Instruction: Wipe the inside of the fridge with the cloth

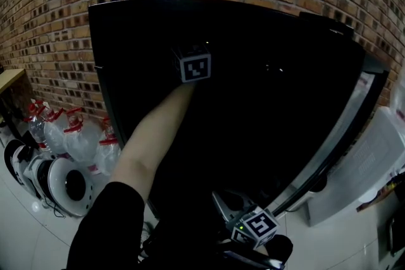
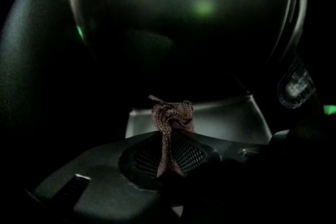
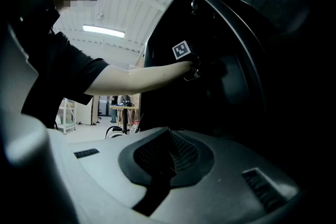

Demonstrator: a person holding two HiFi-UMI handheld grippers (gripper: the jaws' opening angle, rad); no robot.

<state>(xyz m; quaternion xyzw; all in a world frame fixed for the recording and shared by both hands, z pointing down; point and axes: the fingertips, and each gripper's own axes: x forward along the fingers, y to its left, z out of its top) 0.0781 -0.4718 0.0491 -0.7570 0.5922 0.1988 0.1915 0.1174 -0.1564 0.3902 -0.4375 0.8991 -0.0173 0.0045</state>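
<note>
The cloth (image 2: 170, 115) is a small brown net rag. It is bunched up and pinched tight in the closed jaws of the left gripper (image 2: 169, 139), with its crumpled end sticking out past the tips. The person's left arm reaches deep into the black fridge (image 1: 120, 47), so the cloth is inside the fridge, up high in the dark.

This looks like the wiping step. The cloth is in there, but the pictures do not show if it touches a wall. Just past it is a pale flat part (image 2: 220, 123), maybe a shelf. The next move likely needs the rag pressed onto a wall or shelf and rubbed side to side, with the jaws kept tight so it does not slip out.

The right gripper (image 3: 167, 149) is low down by the open fridge door (image 1: 329, 148). Its jaws are closed with nothing in them.

The fridge is too dark inside to tell if any food is in it. On the floor to its left stand big clear bottles (image 1: 76, 136) with red tops. What is in them cannot be told.
</note>
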